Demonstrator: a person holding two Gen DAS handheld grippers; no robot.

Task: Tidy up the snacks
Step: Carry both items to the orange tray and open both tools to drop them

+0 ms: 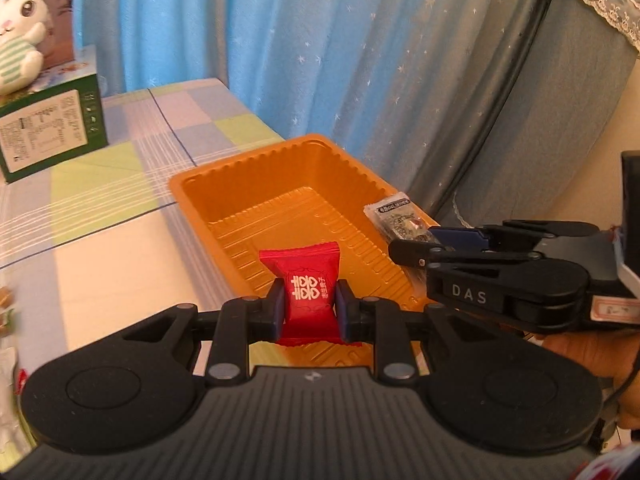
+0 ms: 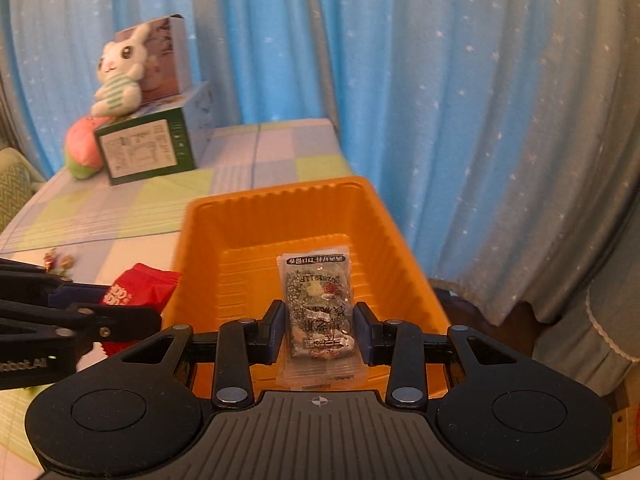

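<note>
An orange plastic tray (image 1: 224, 184) (image 2: 208, 236) with nothing on its ribbed floor sits on the checked tablecloth near the table's right edge. My left gripper (image 1: 310, 306) is shut on a red candy packet (image 1: 308, 280) with white characters, held over the tray's near end. My right gripper (image 2: 320, 330) is shut on a clear packet of dark grainy snack (image 2: 318, 300), held above the tray's inside. In the left wrist view the right gripper (image 1: 416, 246) reaches in from the right with that clear packet (image 1: 396, 220). In the right wrist view the red packet (image 2: 140, 284) shows at the left.
A green and white box (image 1: 52, 128) (image 2: 146, 148) with a plush rabbit (image 2: 118, 74) on it stands at the table's far left. Small wrapped sweets (image 2: 60, 262) lie on the cloth left of the tray. Blue curtains hang right behind the table.
</note>
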